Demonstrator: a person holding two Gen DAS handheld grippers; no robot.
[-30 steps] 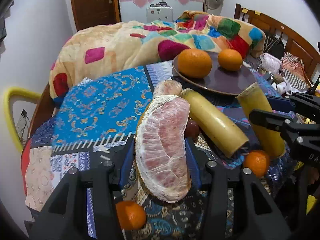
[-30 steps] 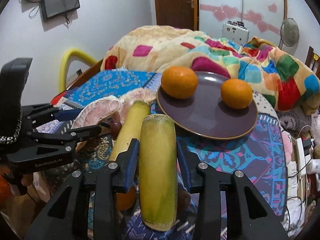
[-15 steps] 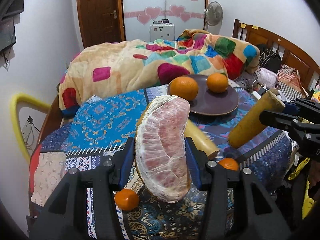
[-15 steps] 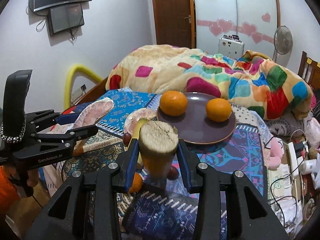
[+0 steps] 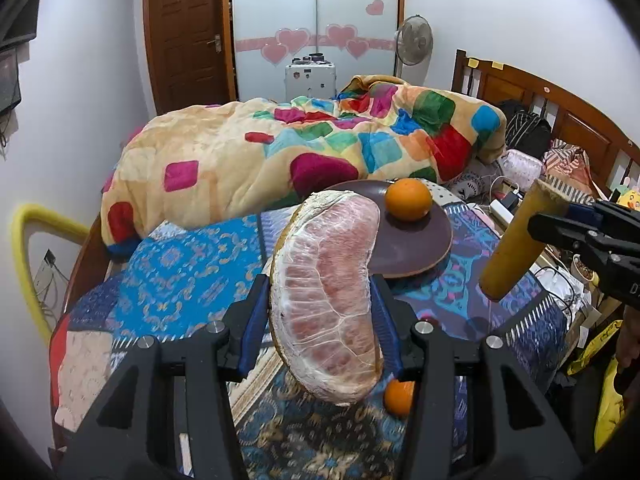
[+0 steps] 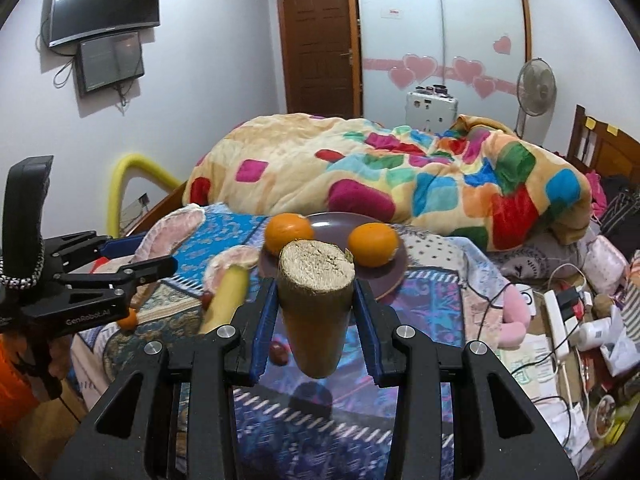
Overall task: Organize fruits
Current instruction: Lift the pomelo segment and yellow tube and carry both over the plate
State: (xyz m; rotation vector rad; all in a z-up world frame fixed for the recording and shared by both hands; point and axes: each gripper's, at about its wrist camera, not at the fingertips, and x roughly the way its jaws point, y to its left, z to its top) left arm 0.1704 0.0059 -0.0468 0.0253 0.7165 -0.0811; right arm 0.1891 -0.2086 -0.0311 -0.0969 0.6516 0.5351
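My left gripper [image 5: 320,320] is shut on a large peeled pomelo wedge [image 5: 328,292], held above the patterned cloth. My right gripper [image 6: 316,324] is shut on a yellow sugarcane piece [image 6: 316,300], held tilted above the cloth; it shows in the left wrist view [image 5: 516,240] too. A brown plate [image 6: 384,276] holds two oranges [image 6: 289,232] [image 6: 373,244]. A second sugarcane piece [image 6: 226,300], another pomelo wedge [image 6: 232,260], a small orange [image 5: 398,398] and a dark red fruit [image 6: 279,354] lie on the cloth.
A colourful quilt [image 5: 300,152] is heaped behind the plate. Cables, a power strip [image 6: 558,320] and clutter fill the right side. A wooden headboard [image 5: 560,120] stands at the far right, a yellow tube [image 5: 24,264] at the left.
Both grippers have risen and pulled back from the cloth with their fruit. The sugarcane piece has tipped up, its cut end toward the right camera.
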